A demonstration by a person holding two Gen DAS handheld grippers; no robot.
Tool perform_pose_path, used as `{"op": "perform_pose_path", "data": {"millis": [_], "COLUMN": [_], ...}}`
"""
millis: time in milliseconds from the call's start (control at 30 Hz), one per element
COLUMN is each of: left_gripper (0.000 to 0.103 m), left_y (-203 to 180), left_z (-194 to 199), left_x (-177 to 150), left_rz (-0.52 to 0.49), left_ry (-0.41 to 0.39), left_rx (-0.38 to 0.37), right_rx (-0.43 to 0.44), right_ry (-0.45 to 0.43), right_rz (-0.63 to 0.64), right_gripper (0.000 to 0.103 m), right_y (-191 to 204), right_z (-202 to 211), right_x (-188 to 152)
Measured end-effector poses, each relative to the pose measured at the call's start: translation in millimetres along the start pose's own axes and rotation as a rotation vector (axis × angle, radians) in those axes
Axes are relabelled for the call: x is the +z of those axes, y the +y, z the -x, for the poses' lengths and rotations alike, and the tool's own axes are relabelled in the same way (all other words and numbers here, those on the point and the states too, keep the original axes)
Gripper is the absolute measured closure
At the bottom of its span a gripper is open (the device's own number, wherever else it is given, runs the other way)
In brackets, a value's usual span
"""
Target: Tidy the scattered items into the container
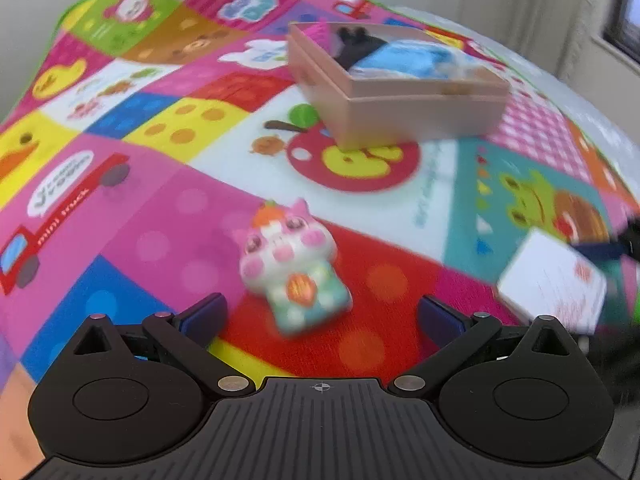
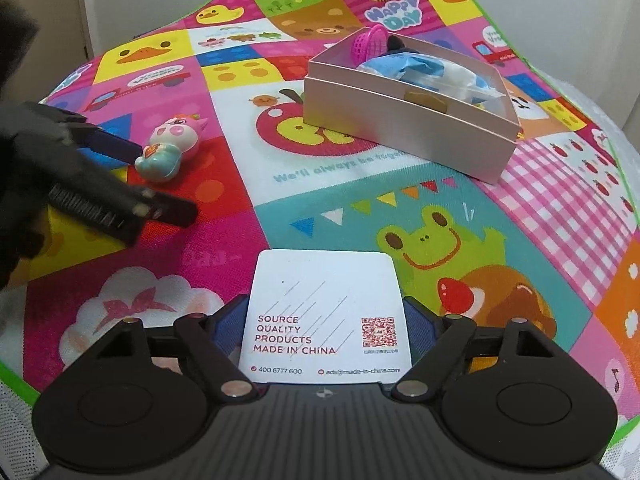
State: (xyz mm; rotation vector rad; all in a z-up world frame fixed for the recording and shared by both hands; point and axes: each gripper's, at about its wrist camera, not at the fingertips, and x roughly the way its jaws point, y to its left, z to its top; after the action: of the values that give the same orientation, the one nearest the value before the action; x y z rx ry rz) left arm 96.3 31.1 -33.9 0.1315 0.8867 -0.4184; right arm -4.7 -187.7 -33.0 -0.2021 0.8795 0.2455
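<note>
**Two grippers, a cat toy and a white card box on the play mat**

A squishy cat toy [image 1: 294, 270] lies on its back on the red patch of the bright cartoon play mat [image 2: 360, 208]. It is white and pink, with rosy cheeks, big eyes, an orange tuft on its head, a teal spotted body and an orange badge on its belly. The left gripper [image 1: 320, 316] hovers just near it with its blue-padded jaws spread wide, the toy lying between and just beyond the tips, untouched.

To the right, the right gripper [image 2: 326, 320] straddles a flat white card box [image 2: 326, 312] printed with red lettering and a QR code. Its pads sit right at the box's two side edges; whether they actually press I cannot tell.

Farther off, on the apple picture, stands the pink open container [image 2: 408, 128]. Inside it sit a magenta mesh basket [image 2: 370, 42], something black, and a blue-and-white crumpled packet [image 2: 420, 70].
</note>
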Motion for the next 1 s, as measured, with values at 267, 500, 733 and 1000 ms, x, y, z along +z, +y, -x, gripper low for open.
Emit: {"op": "perform_pose_path", "data": {"millis": [267,500,733,1000], "left_gripper": [0.033,0.048,0.049,0.049], "left_y": [-2,-10,-26,-71], "left_z": [-5,1,22,66], "left_x": [19,19,13,61], "left_rz": [-0.034,-0.095,-0.195,-0.376], "left_ry": [0.004,0.007,-0.007,-0.202], "left_rx": [0.012,0.015,-0.033,-0.137], "right_rx": [0.022,0.018,-0.002,-0.053], "right_ry": [0.003,0.002,-0.004,-0.116], "right_rz": [-0.015,-0.002,0.028,-0.144], "right_gripper": [0.023,0.023,0.023,0.023], "right_y": [-3,-2,-9,-65], "right_z": [1,9,33,90], "right_x": [0,-4,-8,15]}}
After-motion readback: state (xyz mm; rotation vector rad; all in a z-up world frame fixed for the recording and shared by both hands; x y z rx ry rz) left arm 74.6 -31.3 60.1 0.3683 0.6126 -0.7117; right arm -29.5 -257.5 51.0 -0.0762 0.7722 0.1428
